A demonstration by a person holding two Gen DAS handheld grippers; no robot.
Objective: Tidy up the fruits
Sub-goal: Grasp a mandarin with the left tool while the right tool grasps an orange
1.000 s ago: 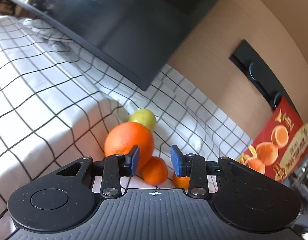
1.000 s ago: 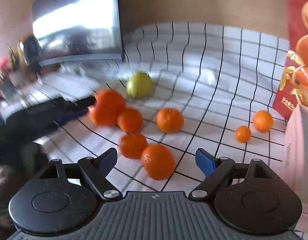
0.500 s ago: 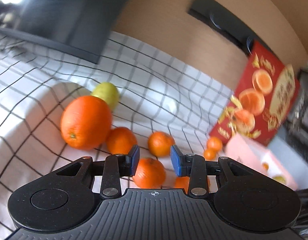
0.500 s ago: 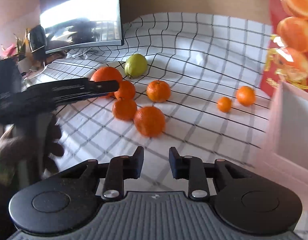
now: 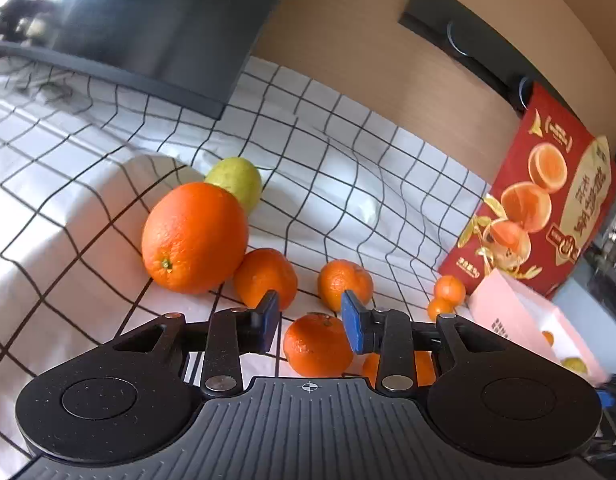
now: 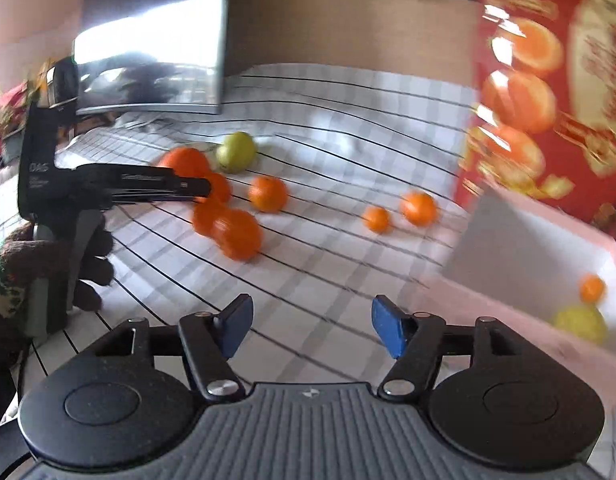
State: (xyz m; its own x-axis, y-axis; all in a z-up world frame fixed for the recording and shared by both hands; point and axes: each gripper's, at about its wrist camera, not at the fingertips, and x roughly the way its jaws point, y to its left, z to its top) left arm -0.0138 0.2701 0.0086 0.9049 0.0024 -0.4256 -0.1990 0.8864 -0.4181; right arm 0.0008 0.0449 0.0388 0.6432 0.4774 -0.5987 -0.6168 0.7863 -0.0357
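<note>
The likeliest slip, as I judge it, is a knock rather than a grab: the left tool (image 5: 310, 320) has its jaws only partly spread with nothing between them, a gap hardly wider than the mandarin (image 5: 318, 345) lying just under and ahead of it, so a finger coming down off-centre could strike the round fruit and send it rolling over the rumpled checked cloth (image 5: 348, 168) on the table. Its neighbours crowd in too: a second mandarin (image 5: 265, 277) sits just behind the left finger, touching the big orange (image 5: 195, 238), with the green pear (image 5: 235, 186) beyond towards the far edge, and a nudged fruit could scatter them. The right tool (image 6: 312, 328) is spread wide and empty above bare cloth near the front edge, its view badly smeared, so a hasty reach could clip the wall of the pink box (image 6: 520, 264) at the right edge, where a small orange fruit and a yellow one already lie
</note>
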